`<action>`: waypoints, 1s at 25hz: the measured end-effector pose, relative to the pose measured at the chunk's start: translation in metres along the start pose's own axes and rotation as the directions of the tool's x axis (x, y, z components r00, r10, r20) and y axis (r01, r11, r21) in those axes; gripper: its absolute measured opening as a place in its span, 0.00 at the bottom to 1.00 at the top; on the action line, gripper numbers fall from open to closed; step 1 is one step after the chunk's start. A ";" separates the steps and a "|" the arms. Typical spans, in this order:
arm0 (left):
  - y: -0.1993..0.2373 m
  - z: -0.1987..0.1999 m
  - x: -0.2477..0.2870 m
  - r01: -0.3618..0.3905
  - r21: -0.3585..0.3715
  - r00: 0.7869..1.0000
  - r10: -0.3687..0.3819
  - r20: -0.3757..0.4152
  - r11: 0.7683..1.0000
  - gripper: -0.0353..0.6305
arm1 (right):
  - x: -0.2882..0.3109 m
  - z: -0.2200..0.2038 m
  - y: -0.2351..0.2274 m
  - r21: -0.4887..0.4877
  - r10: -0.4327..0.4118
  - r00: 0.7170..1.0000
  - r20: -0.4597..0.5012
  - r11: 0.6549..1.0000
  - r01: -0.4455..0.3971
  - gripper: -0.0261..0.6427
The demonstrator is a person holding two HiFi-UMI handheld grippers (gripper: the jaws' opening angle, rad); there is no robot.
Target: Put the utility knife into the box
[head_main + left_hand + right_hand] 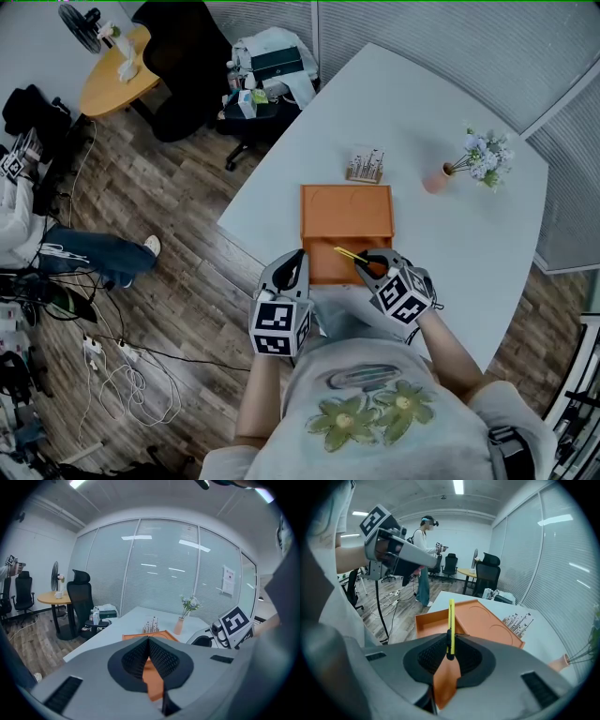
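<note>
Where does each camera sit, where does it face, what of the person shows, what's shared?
Head view: on the head, facing down at box; left tool, right tool, forearms show.
Left gripper view: on left tool, facing glass wall; shut jaws show.
Right gripper view: on right tool, facing across box; jaws grip knife.
All share the box.

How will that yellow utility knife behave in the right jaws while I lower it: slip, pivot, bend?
Probably stiff: the utility knife stands straight beyond the right gripper. It looks thin and light, pinched near one end, so it may pivot if it bumps the box. Its flat body likely won't roll.
</note>
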State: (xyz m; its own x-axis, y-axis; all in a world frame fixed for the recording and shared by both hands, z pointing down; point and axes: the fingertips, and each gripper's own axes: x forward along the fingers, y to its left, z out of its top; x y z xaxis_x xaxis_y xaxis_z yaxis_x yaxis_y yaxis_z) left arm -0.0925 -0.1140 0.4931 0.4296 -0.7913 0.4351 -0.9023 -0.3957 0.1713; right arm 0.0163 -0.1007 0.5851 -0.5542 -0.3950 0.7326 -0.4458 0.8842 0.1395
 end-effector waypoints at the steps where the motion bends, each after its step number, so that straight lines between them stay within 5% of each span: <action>1: 0.000 0.000 0.000 0.000 0.000 1.000 0.000 -0.001 1.000 0.05 | 0.001 0.000 0.000 -0.001 0.001 1.000 -0.003 1.000 -0.001 0.13; 25: -0.002 -0.003 0.003 0.006 -0.002 1.000 -0.006 -0.026 1.000 0.05 | 0.024 -0.024 0.003 -0.009 0.037 0.996 -0.083 0.999 -0.038 0.13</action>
State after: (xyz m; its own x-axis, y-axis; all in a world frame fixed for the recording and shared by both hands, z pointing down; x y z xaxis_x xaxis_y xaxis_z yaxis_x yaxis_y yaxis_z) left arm -0.0898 -0.1142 0.4970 0.4335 -0.7767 0.4568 -0.8999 -0.3993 0.1752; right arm 0.0184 -0.1014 0.6190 -0.5099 -0.3402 0.7901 -0.4183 0.9006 0.1179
